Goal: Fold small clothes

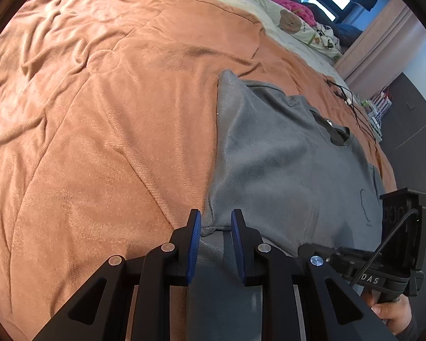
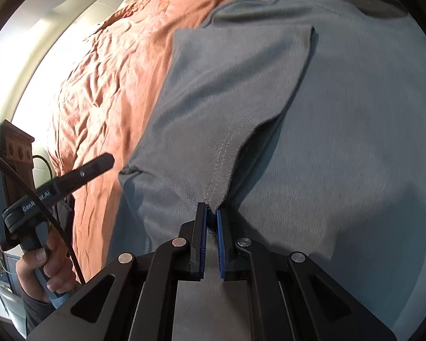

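A grey fleece shirt (image 1: 269,156) lies spread on an orange blanket (image 1: 99,113). My left gripper (image 1: 216,227) sits at the shirt's near left corner. Its blue pads stand a little apart, with bunched grey hem filling the gap. In the right wrist view the shirt (image 2: 340,142) fills the frame, with a flap (image 2: 235,85) folded over its body. My right gripper (image 2: 211,216) is shut on the pointed near tip of that flap. The left gripper's finger (image 2: 99,164) shows beside the shirt's corner, with a hand (image 2: 48,264) on its handle.
The orange blanket (image 2: 105,71) stretches wide to the left of the shirt. A black cable (image 1: 352,105) lies on it past the collar. Pillows and a pink cloth (image 1: 298,17) are heaped at the far end. The right tool's body (image 1: 397,241) is close on the right.
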`<action>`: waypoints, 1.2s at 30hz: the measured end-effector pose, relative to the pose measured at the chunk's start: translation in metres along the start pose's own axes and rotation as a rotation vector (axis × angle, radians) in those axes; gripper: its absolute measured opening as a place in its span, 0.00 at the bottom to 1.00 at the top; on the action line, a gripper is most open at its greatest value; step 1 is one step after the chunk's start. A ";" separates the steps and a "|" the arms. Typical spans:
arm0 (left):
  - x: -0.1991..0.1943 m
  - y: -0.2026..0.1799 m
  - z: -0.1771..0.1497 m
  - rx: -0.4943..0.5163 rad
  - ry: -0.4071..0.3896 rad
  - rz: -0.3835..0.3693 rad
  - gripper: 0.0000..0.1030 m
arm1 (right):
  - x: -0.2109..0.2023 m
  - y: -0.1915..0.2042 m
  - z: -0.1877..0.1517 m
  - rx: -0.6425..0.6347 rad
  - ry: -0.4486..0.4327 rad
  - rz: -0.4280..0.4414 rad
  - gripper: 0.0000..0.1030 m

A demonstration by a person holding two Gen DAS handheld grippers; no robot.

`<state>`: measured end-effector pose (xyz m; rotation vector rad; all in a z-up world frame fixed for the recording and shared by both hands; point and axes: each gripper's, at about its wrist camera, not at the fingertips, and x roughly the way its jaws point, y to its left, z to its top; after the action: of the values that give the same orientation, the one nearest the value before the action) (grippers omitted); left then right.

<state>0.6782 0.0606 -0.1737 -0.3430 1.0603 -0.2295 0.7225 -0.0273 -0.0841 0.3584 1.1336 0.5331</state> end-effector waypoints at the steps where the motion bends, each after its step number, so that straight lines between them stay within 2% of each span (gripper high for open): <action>1: 0.001 0.000 0.000 0.002 0.001 -0.002 0.23 | 0.000 -0.003 0.000 0.015 0.002 0.007 0.04; 4: 0.005 -0.006 -0.001 0.018 0.013 -0.004 0.23 | -0.007 -0.013 -0.002 0.057 0.001 0.029 0.04; 9: 0.007 -0.017 -0.001 0.042 0.011 0.003 0.23 | -0.031 -0.017 -0.013 0.021 -0.016 0.005 0.05; 11: 0.009 -0.022 -0.001 0.048 0.015 0.004 0.23 | -0.047 -0.020 -0.021 0.006 -0.041 -0.030 0.15; 13: 0.010 -0.029 -0.002 0.055 0.018 0.003 0.29 | -0.065 -0.021 -0.028 -0.002 -0.082 -0.043 0.47; 15: 0.008 -0.037 -0.003 0.072 0.009 0.011 0.39 | -0.088 -0.023 -0.037 -0.010 -0.135 -0.060 0.55; 17: 0.006 -0.048 -0.003 0.095 -0.005 0.025 0.44 | -0.107 -0.028 -0.044 -0.007 -0.171 -0.066 0.55; 23: 0.001 -0.077 -0.002 0.130 -0.015 0.011 0.45 | -0.152 -0.037 -0.068 0.005 -0.247 -0.099 0.56; 27: -0.002 -0.098 -0.003 0.163 -0.017 0.003 0.49 | -0.183 -0.052 -0.084 0.017 -0.292 -0.124 0.56; 29: -0.003 -0.109 -0.004 0.179 -0.022 -0.001 0.52 | -0.203 -0.062 -0.094 0.055 -0.345 -0.127 0.65; 30: -0.004 -0.113 -0.004 0.185 -0.026 -0.003 0.53 | -0.210 -0.067 -0.098 0.077 -0.369 -0.135 0.74; 32: -0.006 -0.125 -0.004 0.202 -0.038 -0.008 0.58 | -0.231 -0.081 -0.109 0.115 -0.426 -0.157 0.77; 33: -0.007 -0.133 -0.003 0.210 -0.047 -0.014 0.63 | -0.238 -0.086 -0.112 0.130 -0.444 -0.160 0.79; 35: -0.005 -0.144 -0.002 0.224 -0.052 -0.020 0.77 | -0.253 -0.102 -0.121 0.168 -0.476 -0.184 0.82; 36: -0.003 -0.150 -0.001 0.227 -0.049 -0.022 0.87 | -0.258 -0.108 -0.126 0.185 -0.491 -0.198 0.85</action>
<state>0.6730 -0.0766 -0.1139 -0.1553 0.9716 -0.3556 0.5476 -0.2634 0.0055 0.4994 0.7311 0.1499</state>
